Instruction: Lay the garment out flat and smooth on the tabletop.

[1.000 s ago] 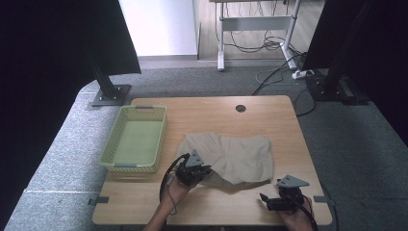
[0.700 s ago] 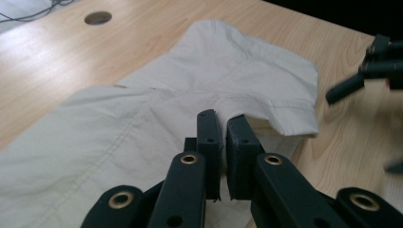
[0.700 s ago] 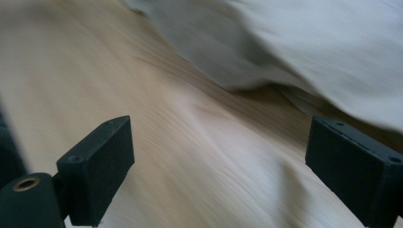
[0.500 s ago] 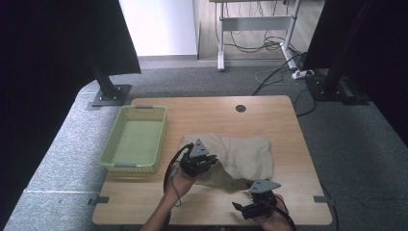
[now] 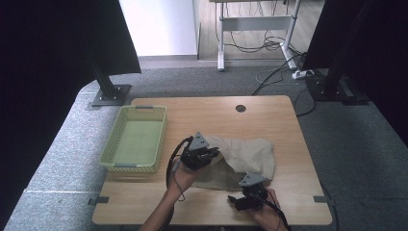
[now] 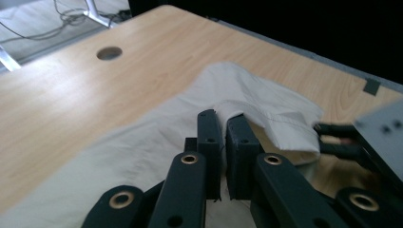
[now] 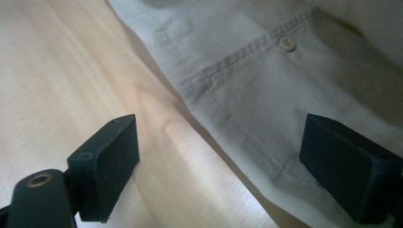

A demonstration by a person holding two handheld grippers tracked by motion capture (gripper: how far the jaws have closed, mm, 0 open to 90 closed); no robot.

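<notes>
A: Where is the cloth [image 5: 243, 159] now?

B: It lies crumpled on the wooden table [image 5: 269, 120], in the near half, a little right of the middle. It is beige, and the right gripper view shows a stitched seam and a small button [image 7: 286, 42] on it, so it may be a garment.

A: What does the left claw [image 5: 208, 155] do?

B: Its jaws are pressed together on a fold of the cloth. In the left gripper view [image 6: 223, 137] the fabric goes in between the two black jaws, and the edge of the cloth is lifted off the table there.

A: And the right claw [image 5: 235, 198]?

B: It is near the front edge of the table, just beside the near edge of the cloth. Its jaws are spread wide, though they have just been closing a little. In the right gripper view [image 7: 218, 156] the hem of the cloth lies between them, but the pads do not press on it.

A: Anything else on the table?

B: A pale green basket [image 5: 159, 139] stands at the left side, apart from the cloth.
</notes>
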